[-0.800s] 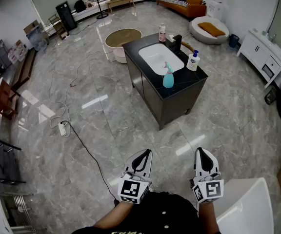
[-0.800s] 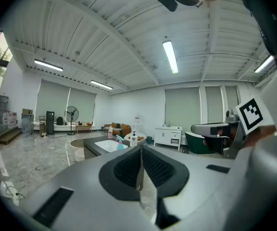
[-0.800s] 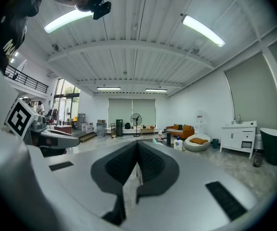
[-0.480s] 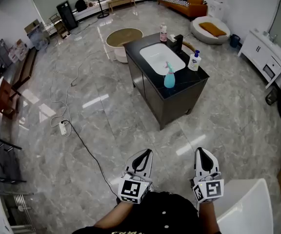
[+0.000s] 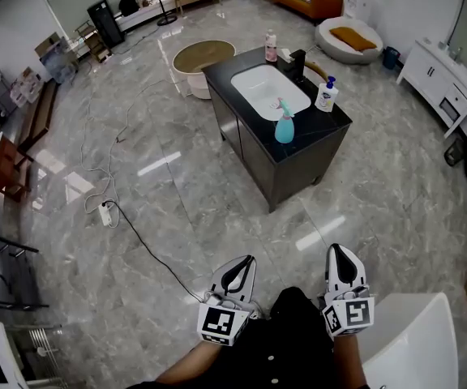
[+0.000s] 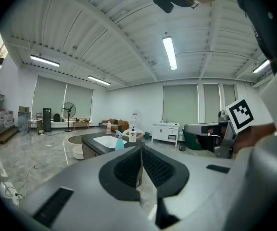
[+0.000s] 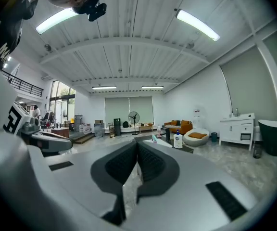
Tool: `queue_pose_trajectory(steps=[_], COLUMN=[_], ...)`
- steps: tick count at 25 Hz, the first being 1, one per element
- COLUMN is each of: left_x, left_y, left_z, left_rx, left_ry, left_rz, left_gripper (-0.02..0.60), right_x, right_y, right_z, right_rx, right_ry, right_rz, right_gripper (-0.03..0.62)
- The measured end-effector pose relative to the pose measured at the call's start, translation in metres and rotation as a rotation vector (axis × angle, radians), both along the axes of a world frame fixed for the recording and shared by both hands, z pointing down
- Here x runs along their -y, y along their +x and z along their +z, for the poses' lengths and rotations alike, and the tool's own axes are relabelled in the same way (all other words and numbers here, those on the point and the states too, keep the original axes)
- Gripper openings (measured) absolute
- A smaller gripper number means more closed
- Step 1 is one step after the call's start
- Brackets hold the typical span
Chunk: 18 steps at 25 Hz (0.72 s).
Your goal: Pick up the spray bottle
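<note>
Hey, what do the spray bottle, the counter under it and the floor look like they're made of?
Spray bottle: probably plastic; the teal body looks slightly translucent.
Counter: black and smooth, perhaps polished stone or a lookalike; too far to tell.
Floor: grey veined tiles, glossy, marble-look; light reflections show the polish.

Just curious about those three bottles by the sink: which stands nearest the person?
The teal spray bottle, at the near edge of the counter; the white pump bottle and the pink bottle stand farther back.
</note>
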<state>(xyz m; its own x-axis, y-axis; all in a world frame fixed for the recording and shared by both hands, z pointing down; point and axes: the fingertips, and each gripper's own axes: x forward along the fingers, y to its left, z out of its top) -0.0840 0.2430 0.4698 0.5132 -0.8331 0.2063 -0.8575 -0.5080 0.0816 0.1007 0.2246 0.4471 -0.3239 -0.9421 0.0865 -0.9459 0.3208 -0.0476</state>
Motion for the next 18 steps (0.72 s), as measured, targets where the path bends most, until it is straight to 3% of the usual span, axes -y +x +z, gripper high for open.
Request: queue_pose_trajectory(steps=[6, 18], left_x=[0.059, 0.295], left_y=[0.003, 0.035], left_z=[0.021, -0.01], left_rx=[0.009, 0.045], left_ry=[-0.038, 0.013], left_rz=[-0.029, -0.112], left_gripper=[0.018, 0.018], right_x=[0.065, 0.319], right_y=[0.012, 0.039], right_z=[0.021, 0.017], right_rx=[0.014, -0.033], right_ry=[-0.026, -0.011], right_rz=[-0.001, -0.112], right_gripper=[-0.005, -0.005])
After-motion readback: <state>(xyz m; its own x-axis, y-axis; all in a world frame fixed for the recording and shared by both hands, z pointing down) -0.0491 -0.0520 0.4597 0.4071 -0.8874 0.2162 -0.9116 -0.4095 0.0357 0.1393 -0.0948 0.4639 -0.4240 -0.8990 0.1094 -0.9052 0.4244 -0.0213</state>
